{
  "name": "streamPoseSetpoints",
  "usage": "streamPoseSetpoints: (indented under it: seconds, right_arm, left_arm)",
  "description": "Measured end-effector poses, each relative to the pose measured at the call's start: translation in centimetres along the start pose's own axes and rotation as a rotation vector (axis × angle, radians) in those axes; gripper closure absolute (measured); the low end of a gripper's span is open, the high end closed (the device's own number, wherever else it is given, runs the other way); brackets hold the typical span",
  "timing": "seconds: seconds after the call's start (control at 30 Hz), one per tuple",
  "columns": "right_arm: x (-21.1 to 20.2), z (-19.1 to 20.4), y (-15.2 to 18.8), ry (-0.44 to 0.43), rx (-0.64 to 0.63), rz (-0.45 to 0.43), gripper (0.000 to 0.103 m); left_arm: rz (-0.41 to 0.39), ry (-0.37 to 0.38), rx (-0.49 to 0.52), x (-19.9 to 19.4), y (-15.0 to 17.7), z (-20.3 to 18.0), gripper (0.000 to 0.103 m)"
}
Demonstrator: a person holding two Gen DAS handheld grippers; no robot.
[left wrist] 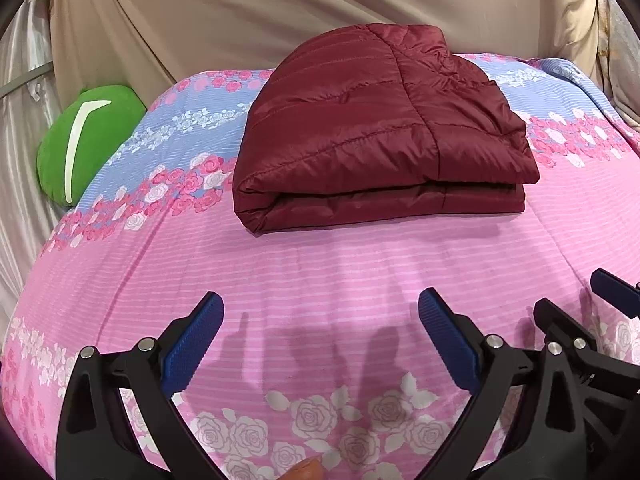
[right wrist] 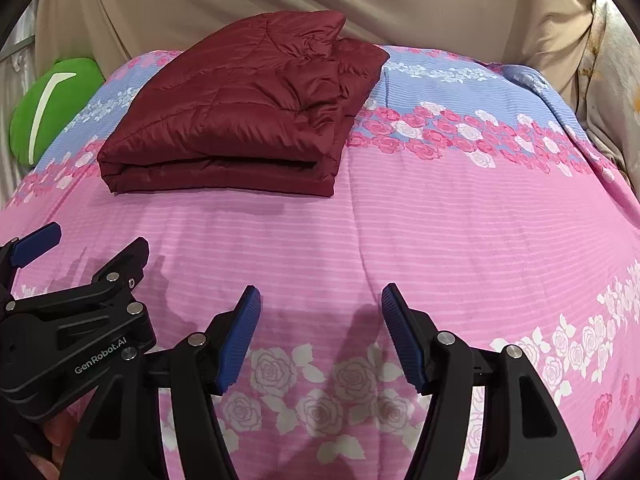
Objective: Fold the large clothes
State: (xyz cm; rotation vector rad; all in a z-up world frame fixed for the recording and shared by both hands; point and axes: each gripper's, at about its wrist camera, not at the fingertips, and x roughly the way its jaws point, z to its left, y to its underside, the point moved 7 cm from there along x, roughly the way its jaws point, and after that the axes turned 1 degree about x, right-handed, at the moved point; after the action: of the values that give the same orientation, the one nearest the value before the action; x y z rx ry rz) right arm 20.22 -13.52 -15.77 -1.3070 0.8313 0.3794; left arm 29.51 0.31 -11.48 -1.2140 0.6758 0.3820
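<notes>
A dark red quilted jacket [left wrist: 372, 132] lies folded into a thick rectangle on the pink and blue floral bedspread [left wrist: 320, 264]. It also shows in the right wrist view [right wrist: 240, 116], at the upper left. My left gripper [left wrist: 320, 316] is open and empty, held over the bedspread well short of the jacket's near edge. My right gripper [right wrist: 320, 308] is open and empty too, beside the left one. The left gripper [right wrist: 76, 256] shows at the left edge of the right wrist view, and the right gripper [left wrist: 576, 300] at the right edge of the left wrist view.
A green cushion [left wrist: 84, 140] with a white stripe sits at the bed's far left corner; it also shows in the right wrist view [right wrist: 52, 108]. Beige curtains [left wrist: 280, 12] hang behind the bed. A pale patterned cloth [right wrist: 612, 92] hangs at the far right.
</notes>
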Motion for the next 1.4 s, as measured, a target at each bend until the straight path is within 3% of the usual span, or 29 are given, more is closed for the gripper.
streamPoseSetpoints:
  seconds: [1.4]
  right_arm:
    - [0.02, -0.27, 0.08, 0.033, 0.013, 0.0, 0.041]
  left_arm:
    - [0.048, 0.007, -0.022, 0.65, 0.45, -0.13, 0.008]
